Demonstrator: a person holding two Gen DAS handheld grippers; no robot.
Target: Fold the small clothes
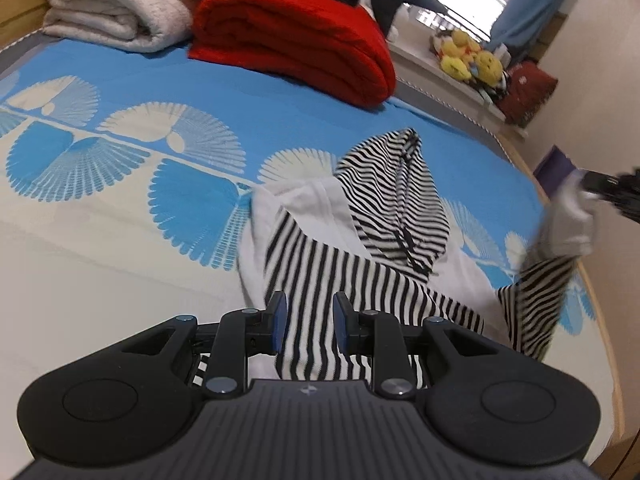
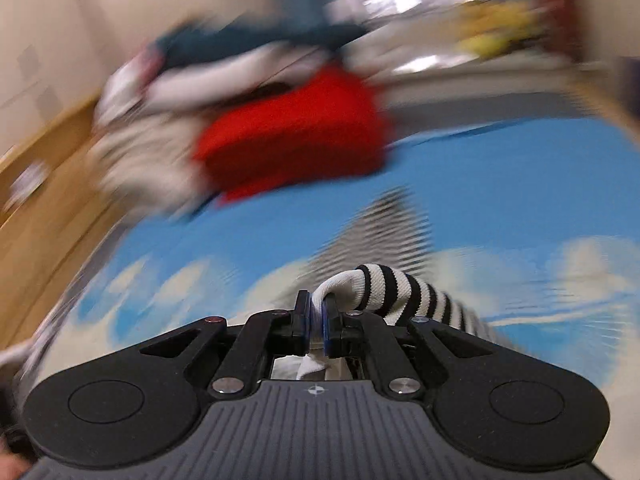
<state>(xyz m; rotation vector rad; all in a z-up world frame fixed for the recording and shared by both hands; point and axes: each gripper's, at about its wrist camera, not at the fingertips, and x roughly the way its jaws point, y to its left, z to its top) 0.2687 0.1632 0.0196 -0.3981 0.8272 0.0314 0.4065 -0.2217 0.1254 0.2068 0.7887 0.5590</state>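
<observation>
A small black-and-white striped hooded garment with white panels lies on the blue patterned bed cover. My left gripper is open, its blue pads either side of the striped fabric at the near edge. My right gripper is shut on a white-cuffed striped sleeve and holds it lifted. In the left wrist view the right gripper shows at the far right, holding that sleeve above the bed. The right wrist view is heavily blurred.
A folded red blanket and a folded white blanket sit at the far side of the bed. Yellow plush toys sit on a sill beyond. The bed's wooden edge runs along the right.
</observation>
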